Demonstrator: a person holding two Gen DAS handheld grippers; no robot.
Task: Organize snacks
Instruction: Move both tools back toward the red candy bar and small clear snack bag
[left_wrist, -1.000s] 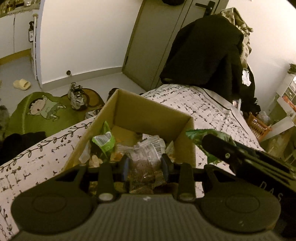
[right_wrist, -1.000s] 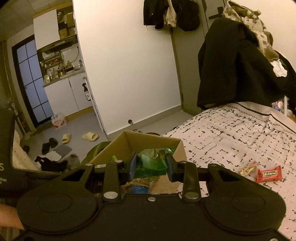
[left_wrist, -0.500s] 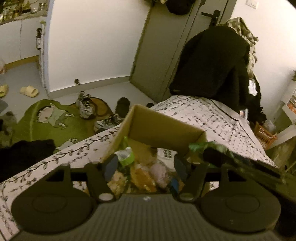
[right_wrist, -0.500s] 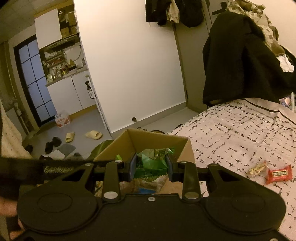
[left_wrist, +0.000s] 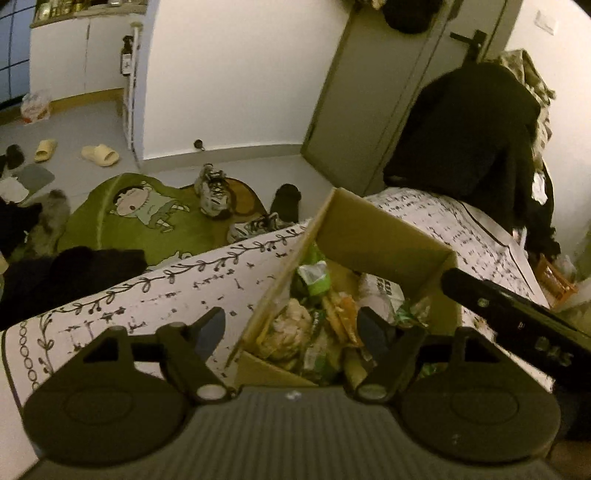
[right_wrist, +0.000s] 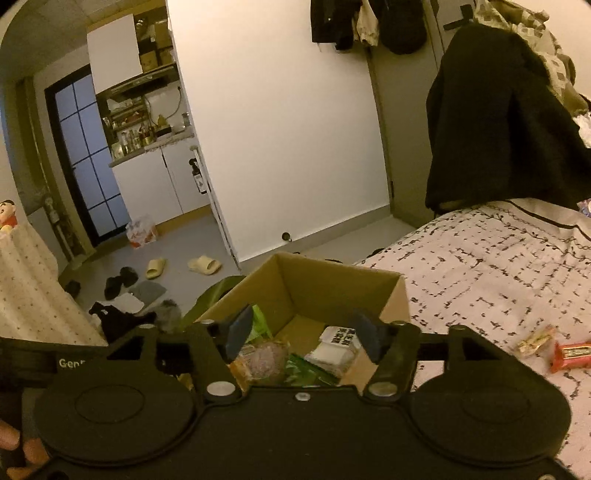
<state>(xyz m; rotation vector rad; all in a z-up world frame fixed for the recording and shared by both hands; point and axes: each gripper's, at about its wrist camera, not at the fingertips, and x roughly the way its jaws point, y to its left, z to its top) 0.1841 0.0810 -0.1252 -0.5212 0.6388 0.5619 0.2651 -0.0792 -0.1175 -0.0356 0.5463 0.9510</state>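
Note:
An open cardboard box (left_wrist: 384, 236) stands on the patterned bed sheet (left_wrist: 155, 295) and holds several snack packets (left_wrist: 317, 280). My left gripper (left_wrist: 291, 332) is open and empty over the box's near left corner. The box also shows in the right wrist view (right_wrist: 332, 284), with a green packet (right_wrist: 306, 373) and a white packet (right_wrist: 338, 345) inside. My right gripper (right_wrist: 303, 332) is open and empty above the box. A red snack bar (right_wrist: 570, 355) and a small pale packet (right_wrist: 535, 341) lie loose on the sheet (right_wrist: 498, 266) to the right.
The right gripper's black body (left_wrist: 517, 317) reaches in from the right in the left wrist view. A dark coat (right_wrist: 491, 122) hangs behind the bed. A green rug (left_wrist: 147, 218), shoes (left_wrist: 214, 192) and slippers (right_wrist: 203, 264) lie on the floor beyond the bed.
Both grippers have opened and let their packets drop into the box. The left gripper has drawn back and to the left. The green packet now lies in the box.

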